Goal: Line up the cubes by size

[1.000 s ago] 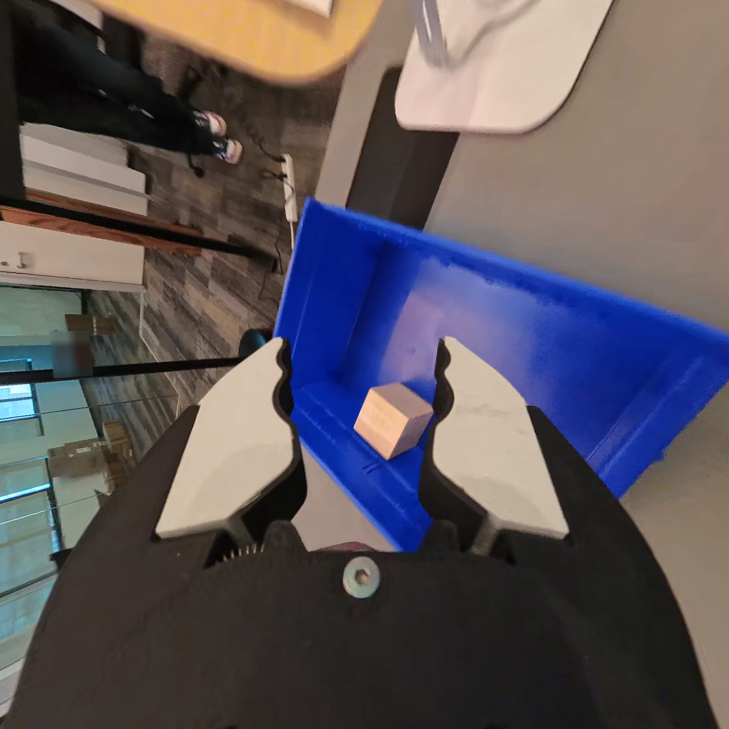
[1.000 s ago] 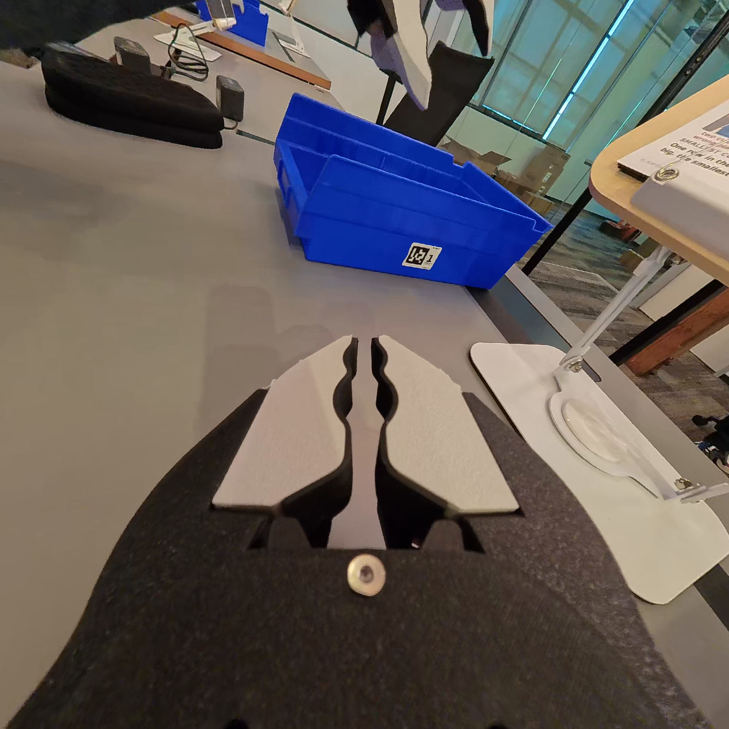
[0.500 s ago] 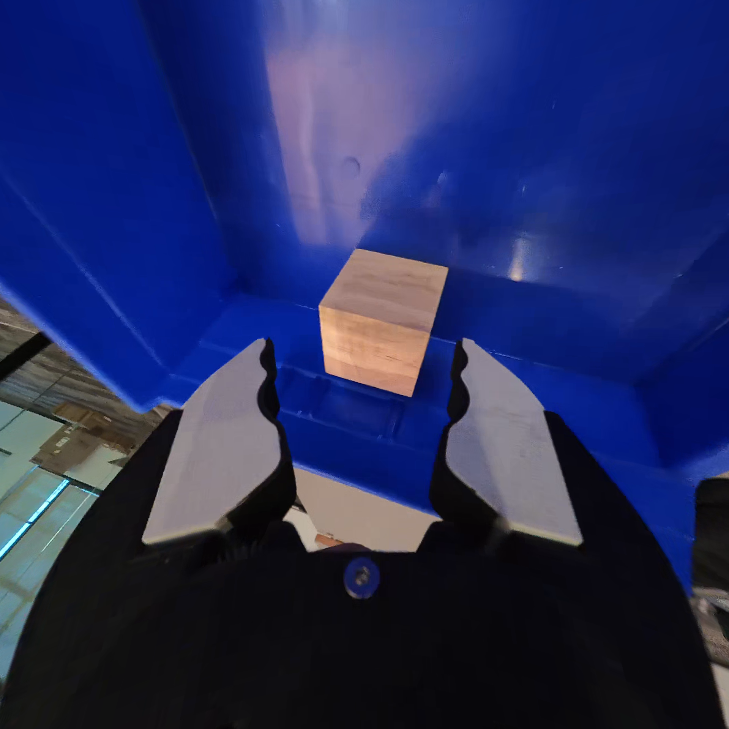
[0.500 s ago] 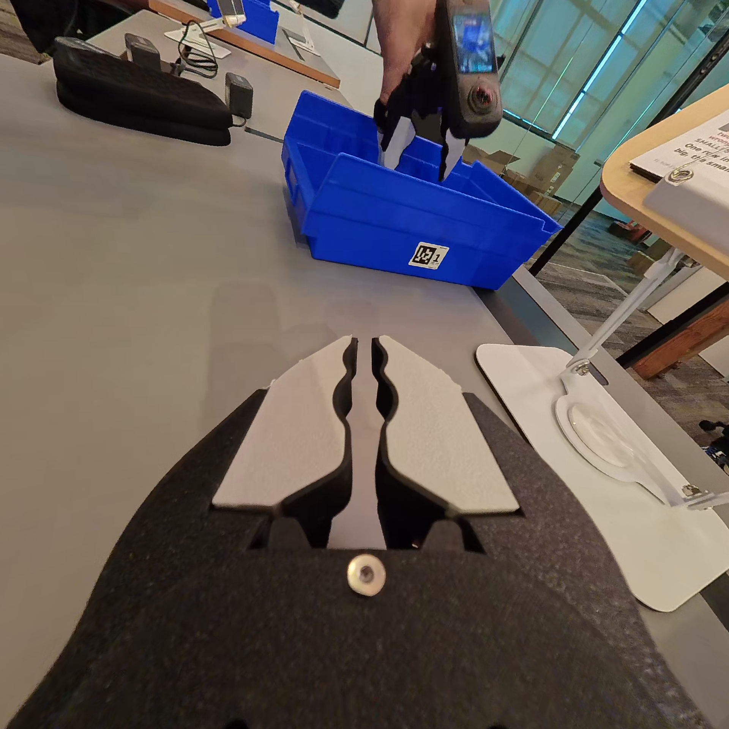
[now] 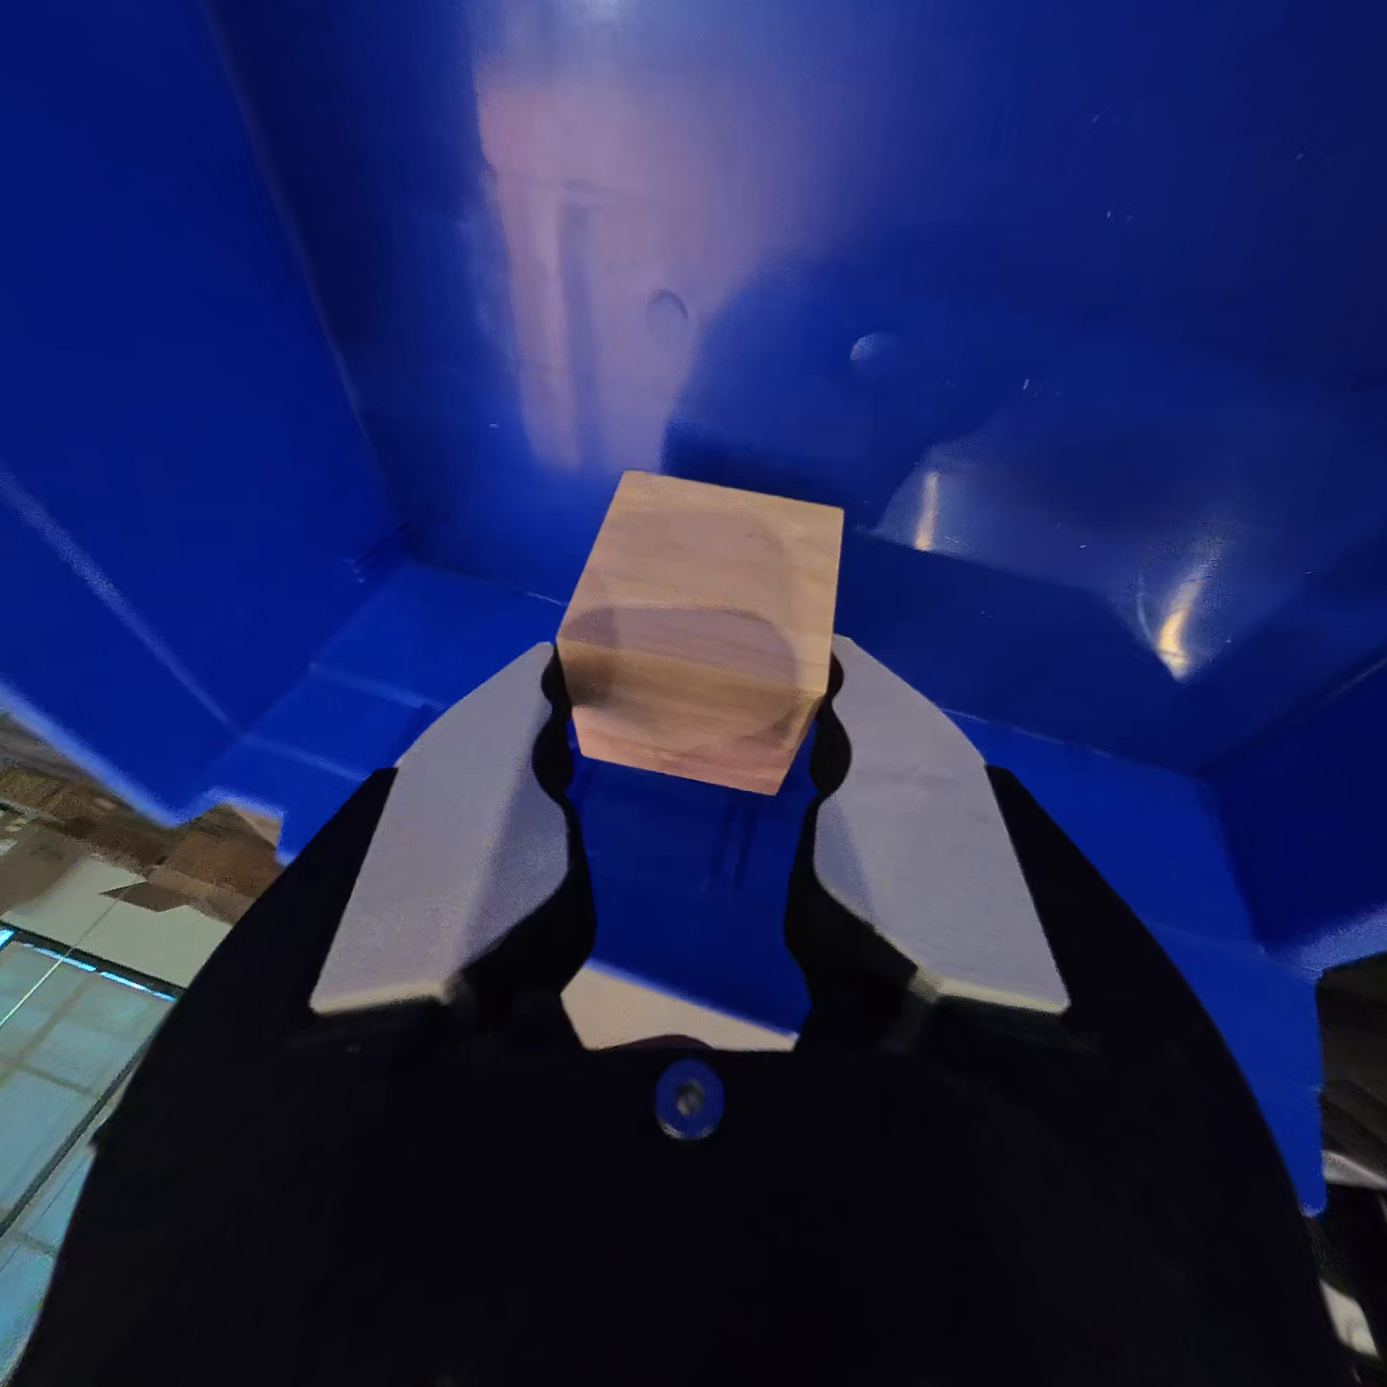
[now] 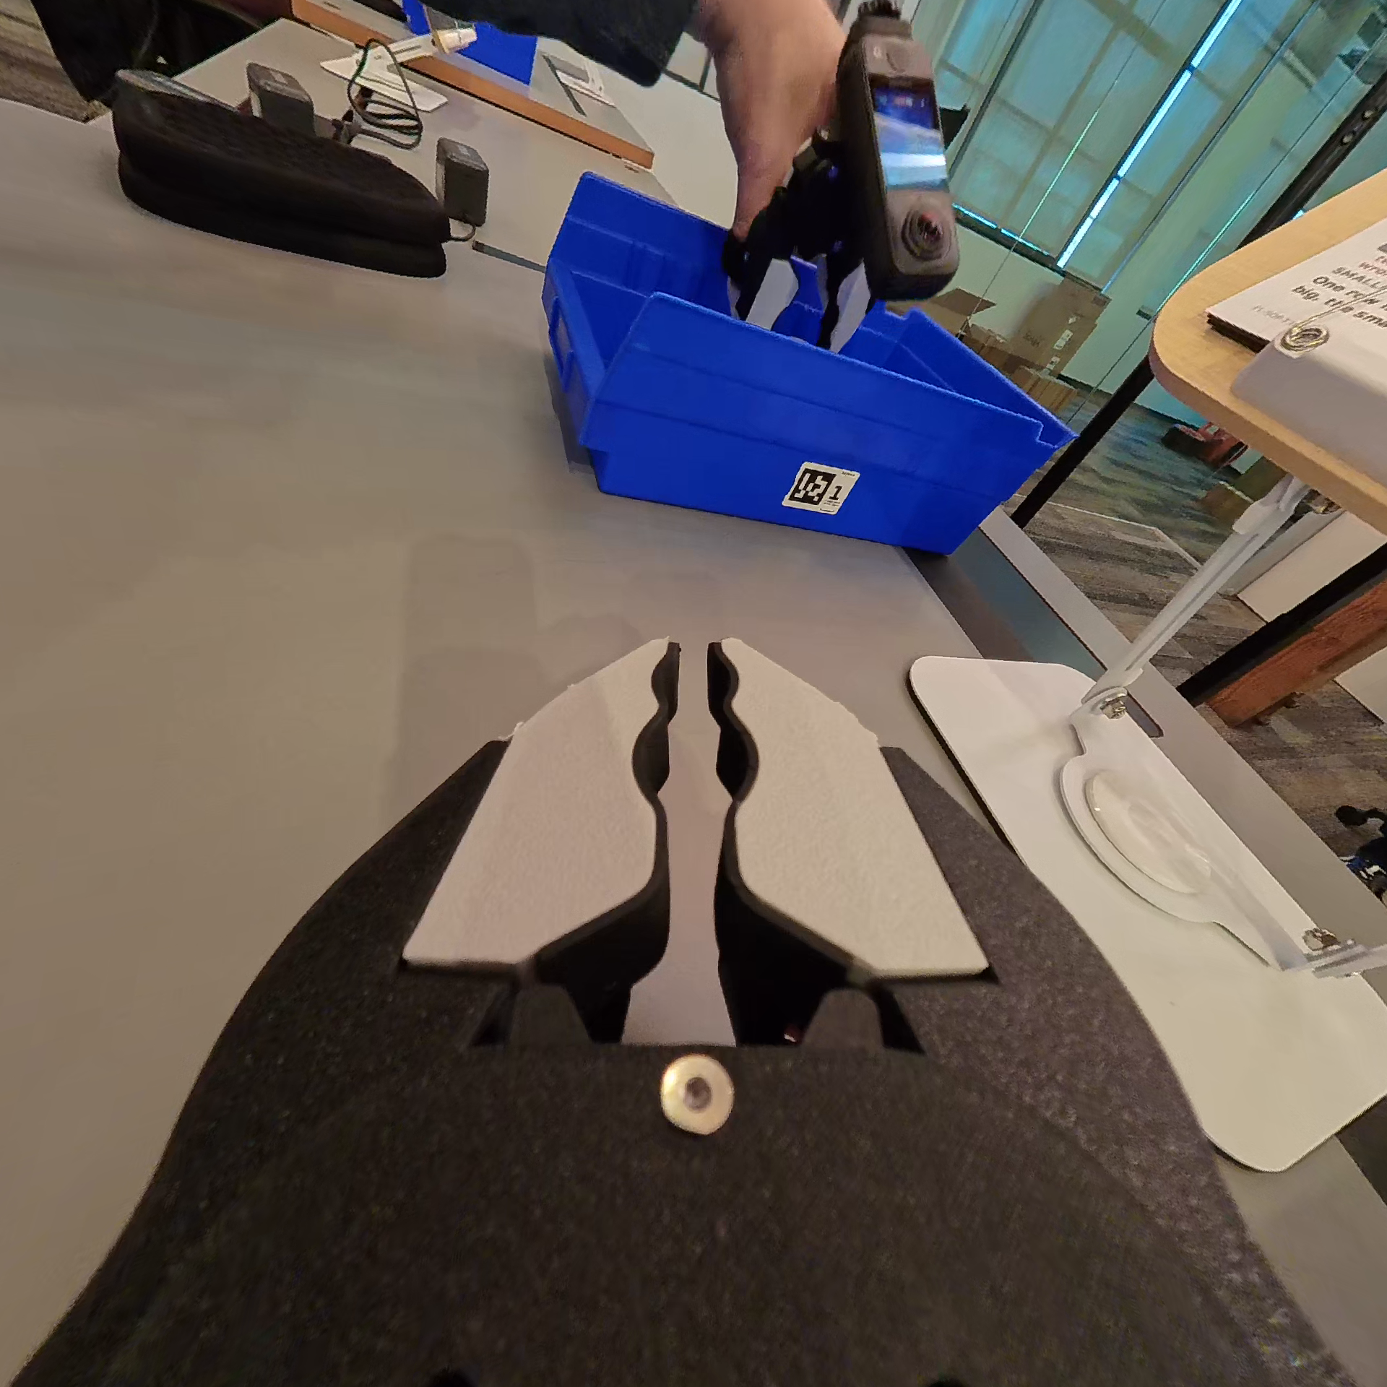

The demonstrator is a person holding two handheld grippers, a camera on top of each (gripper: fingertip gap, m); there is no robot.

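In the left wrist view a light wooden cube [image 5: 705, 600] sits on the floor of the blue bin [image 5: 1051, 300]. My left gripper [image 5: 694, 668] reaches into the bin and its two pads touch the cube's left and right sides near its front edge. In the right wrist view the left gripper [image 6: 799, 315] shows far off, held by a hand, with its fingers dipped into the blue bin [image 6: 750, 420]; the cube is hidden there. My right gripper [image 6: 694, 645] hovers low over the grey table [image 6: 263, 525], its fingers almost together with nothing between them.
A white stand base [image 6: 1126, 901] with a clear bracket lies right of my right gripper, near the table's edge. A black padded case [image 6: 263, 188] with chargers and cables lies at the back left. A wooden tabletop [image 6: 1238, 360] juts in at the upper right. There is about 40 cm between the tips of the two grippers.
My left gripper dropped into the bin, opened wider, moved forward around the cube and closed onto its sides. My right gripper stayed put and stayed shut.
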